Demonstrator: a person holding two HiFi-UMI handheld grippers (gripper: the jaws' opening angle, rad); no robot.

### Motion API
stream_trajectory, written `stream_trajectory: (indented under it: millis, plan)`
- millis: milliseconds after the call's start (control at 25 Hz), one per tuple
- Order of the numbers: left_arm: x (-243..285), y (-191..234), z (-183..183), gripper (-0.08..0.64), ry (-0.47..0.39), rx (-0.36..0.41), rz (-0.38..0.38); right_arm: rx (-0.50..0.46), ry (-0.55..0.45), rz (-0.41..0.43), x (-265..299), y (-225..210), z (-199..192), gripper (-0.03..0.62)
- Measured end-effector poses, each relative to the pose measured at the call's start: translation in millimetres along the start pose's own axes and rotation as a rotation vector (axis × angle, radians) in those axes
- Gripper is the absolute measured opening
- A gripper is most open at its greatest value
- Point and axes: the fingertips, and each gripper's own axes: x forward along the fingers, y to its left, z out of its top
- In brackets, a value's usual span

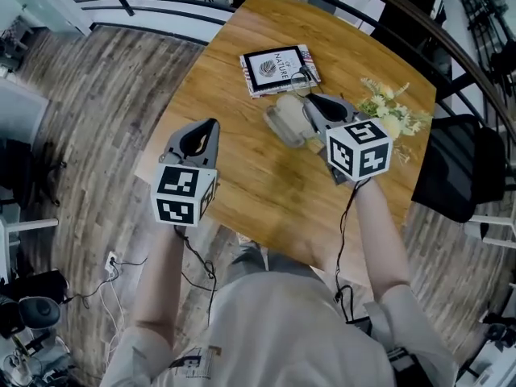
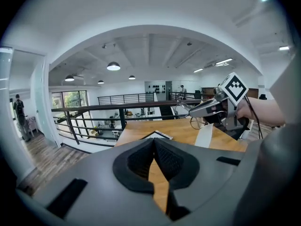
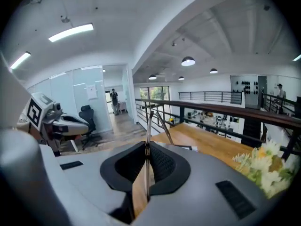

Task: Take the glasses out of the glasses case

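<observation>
1. Your right gripper point(image 3: 146, 146) has its jaws pinched on a thin temple arm of the glasses point(image 3: 148, 121); the rest of the frame juts out past the tips
2. In your head view the glasses sit just beyond the glasses case point(image 1: 288, 120), which lies mid-table; the book point(image 1: 278, 68) lies farther back
3. Your left gripper point(image 2: 154, 144) is pressed together with nothing in it (only the wooden table point(image 2: 183, 132) shows below its pads); it hangs over the table's left edge, well apart from the case
4. Flowers point(image 1: 389, 113) lie right of the case
</observation>
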Motion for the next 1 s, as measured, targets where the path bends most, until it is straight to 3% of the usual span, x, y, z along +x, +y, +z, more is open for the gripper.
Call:
stream_trajectory:
  millis: [280, 600, 840, 1000]
  plan:
    - [-30.6, 8.7, 61.2, 0.017, -0.119, 0.08, 0.061, -0.059, -0.221, -0.004, -78.8, 26.5, 77.0, 0.049]
    - [-80.5, -4.3, 115.2, 0.017, -0.231, 0.204, 0.109, -0.068, -0.412, -0.006, -164.1, 55.3, 124.9, 0.049]
    - [-122.2, -11.3, 131.2, 0.017, -0.331, 0.218, 0.149, -0.11, -0.454, -0.028, -199.5, 80.0, 127.3, 0.049]
    - [-141.8, -17.1, 125.1, 0.017, -0.356, 0.21, 0.162, -0.086, -0.461, -0.032, -213.7, 90.4, 116.1, 0.049]
